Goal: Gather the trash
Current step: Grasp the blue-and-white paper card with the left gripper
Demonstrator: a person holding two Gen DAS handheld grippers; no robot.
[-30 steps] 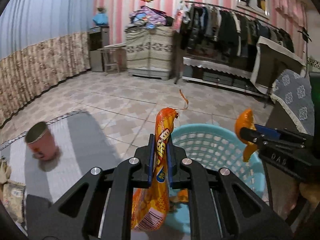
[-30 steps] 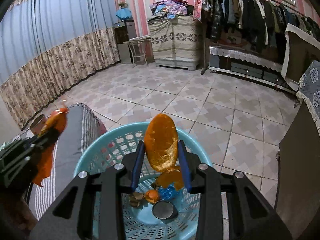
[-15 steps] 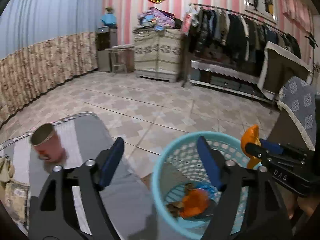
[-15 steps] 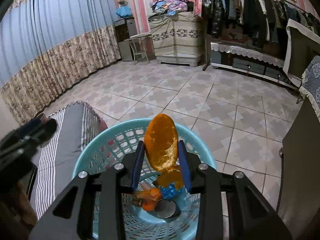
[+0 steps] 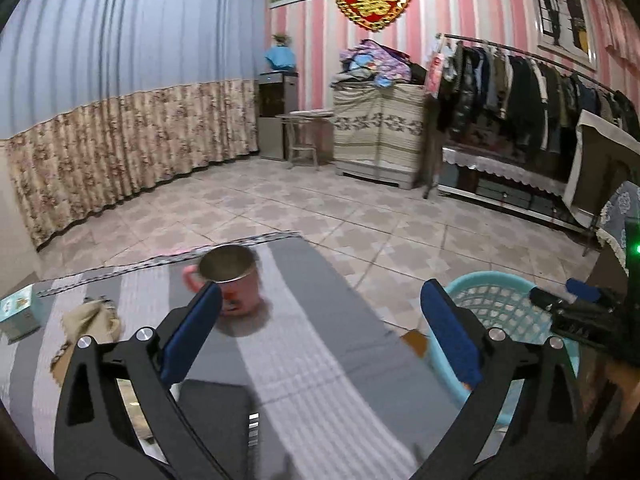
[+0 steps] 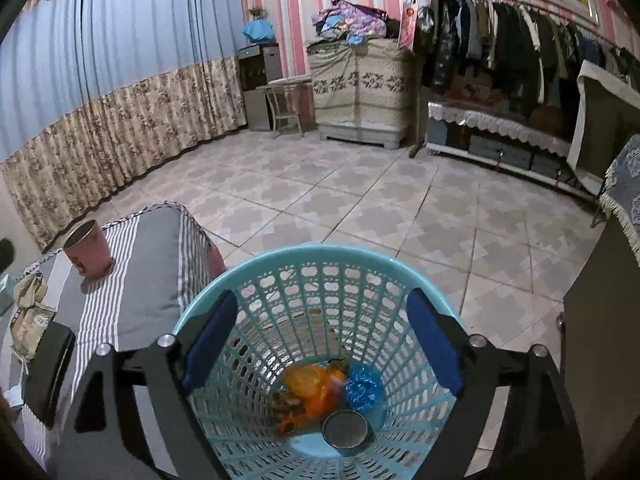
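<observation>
A light blue lattice basket (image 6: 320, 258) stands on the floor beside a striped grey table; it also shows in the left wrist view (image 5: 500, 284). At its bottom lie orange wrappers (image 6: 310, 388), a blue crumpled wrapper (image 6: 362, 386) and a round can (image 6: 345, 432). My right gripper (image 6: 322, 344) is open and empty right over the basket. My left gripper (image 5: 320, 340) is open and empty over the table (image 5: 304, 360). A crumpled beige wrapper (image 5: 90, 318) lies on the table at the left, and shows in the right wrist view (image 6: 28, 292).
A pink mug (image 5: 232, 284) stands on the table just beyond my left fingers. A small teal box (image 5: 18, 312) and a dark flat object (image 6: 48, 364) lie on the table's left part. Tiled floor, curtains, a clothes rack and a cabinet lie beyond.
Both grippers opened. The orange wrapper fell from my left gripper and the orange piece from my right into the basket. My left gripper then swung left, back over the table.
</observation>
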